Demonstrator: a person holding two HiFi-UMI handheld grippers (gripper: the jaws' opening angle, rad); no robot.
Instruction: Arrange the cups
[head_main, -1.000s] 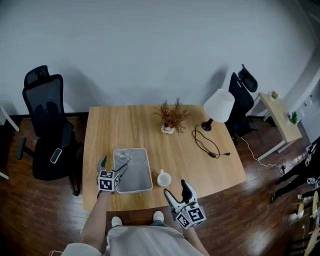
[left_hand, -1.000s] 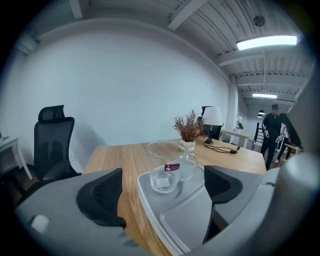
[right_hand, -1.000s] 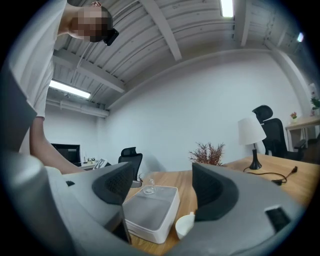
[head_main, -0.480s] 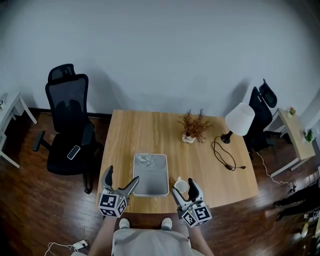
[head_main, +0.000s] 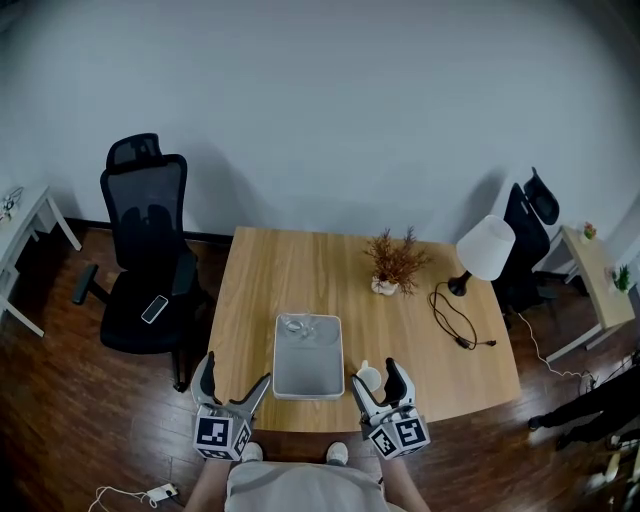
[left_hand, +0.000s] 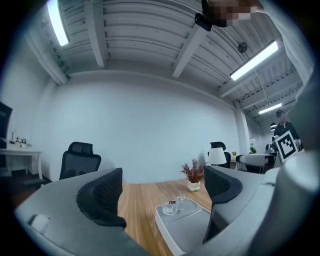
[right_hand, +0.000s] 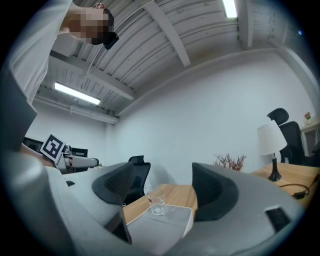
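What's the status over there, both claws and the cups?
Left gripper, right gripper open, empty. Clear glass cups at far end of grey rectangular tray. White mug beside tray, by right gripper.

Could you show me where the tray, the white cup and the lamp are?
grey tray (head_main: 308, 372), head view, its bare floor.
white cup (head_main: 369, 378), head view, its opening.
lamp (head_main: 486, 247), head view, its white shade.

Left gripper (left_hand: 163, 189) jaws wide apart, nothing between; ahead, grey tray (left_hand: 192, 230) on wooden table (left_hand: 137, 200), clear glass cups (left_hand: 173, 205) at its far end.
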